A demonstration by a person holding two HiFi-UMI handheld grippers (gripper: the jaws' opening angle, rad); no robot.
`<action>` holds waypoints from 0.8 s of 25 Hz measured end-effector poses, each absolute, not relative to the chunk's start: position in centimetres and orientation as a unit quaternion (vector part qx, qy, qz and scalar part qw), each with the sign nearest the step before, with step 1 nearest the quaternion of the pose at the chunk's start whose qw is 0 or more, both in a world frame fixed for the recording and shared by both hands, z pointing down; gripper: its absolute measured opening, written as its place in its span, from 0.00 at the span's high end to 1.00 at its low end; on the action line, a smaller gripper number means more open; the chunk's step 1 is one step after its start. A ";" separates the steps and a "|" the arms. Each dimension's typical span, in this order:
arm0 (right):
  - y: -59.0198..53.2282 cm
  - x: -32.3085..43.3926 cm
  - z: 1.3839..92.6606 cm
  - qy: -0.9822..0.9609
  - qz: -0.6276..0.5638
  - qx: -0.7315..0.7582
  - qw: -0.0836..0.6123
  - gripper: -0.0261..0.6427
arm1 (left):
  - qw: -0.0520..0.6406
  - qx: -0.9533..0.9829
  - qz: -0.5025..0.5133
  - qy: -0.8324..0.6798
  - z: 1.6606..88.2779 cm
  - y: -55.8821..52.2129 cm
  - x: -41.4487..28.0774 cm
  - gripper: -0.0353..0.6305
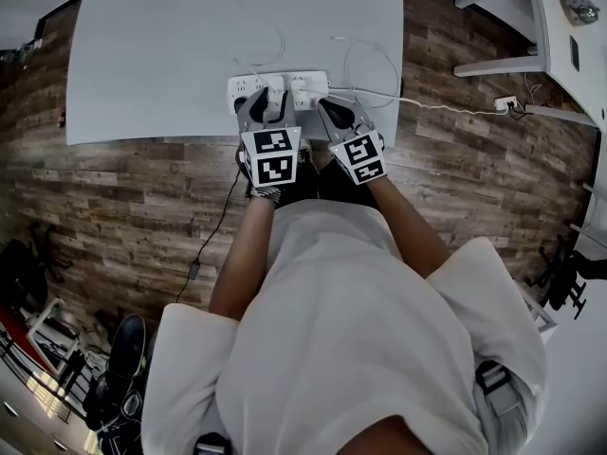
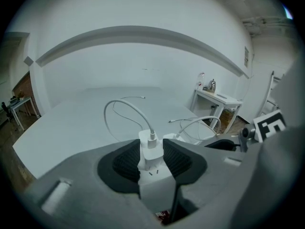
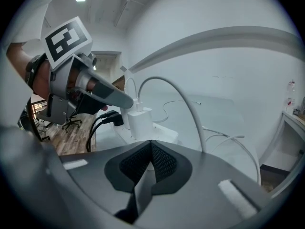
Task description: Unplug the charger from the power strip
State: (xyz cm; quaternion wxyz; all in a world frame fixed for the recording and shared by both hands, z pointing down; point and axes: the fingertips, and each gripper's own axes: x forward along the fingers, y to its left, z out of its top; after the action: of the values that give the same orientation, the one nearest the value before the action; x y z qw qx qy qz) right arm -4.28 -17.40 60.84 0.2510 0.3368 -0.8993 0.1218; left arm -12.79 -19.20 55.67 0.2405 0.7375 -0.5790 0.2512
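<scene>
The charger (image 2: 151, 144) is a small white block standing upright in the power strip (image 1: 308, 88). A white cable (image 2: 125, 108) is plugged into its top and loops away beyond the strip. The left gripper (image 1: 266, 103) has its jaws spread, one close at each side of the charger. The right gripper (image 3: 151, 144), jaws pressed together and empty, is at the strip's right end. The strip lies along the near edge of the white table (image 1: 171, 55). Beyond the strip there is wide tabletop, and a second cable (image 1: 372, 60) coils just to the strip's right.

Smooth matt white table (image 1: 190, 64), rough wood-grain floor (image 1: 114, 188), white plastic charger (image 2: 151, 149)
</scene>
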 end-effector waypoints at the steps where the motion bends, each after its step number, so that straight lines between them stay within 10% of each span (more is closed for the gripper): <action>1: -17.5 -4.2 60.8 -0.899 0.125 0.337 0.250 0.96 | 0.240 0.737 0.251 -0.580 55.7 -19.3 -12.7 0.72; 20: -18.1 -5.2 60.7 -0.900 0.144 0.347 0.221 0.96 | 0.285 0.722 0.179 -0.604 56.3 -19.9 -13.1 0.72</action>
State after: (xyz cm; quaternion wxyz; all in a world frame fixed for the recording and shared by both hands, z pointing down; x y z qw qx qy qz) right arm -5.17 -18.14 60.66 0.2211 0.3467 -0.9001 0.1439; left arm -13.10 -19.86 56.35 0.2855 0.7222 -0.6041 0.1790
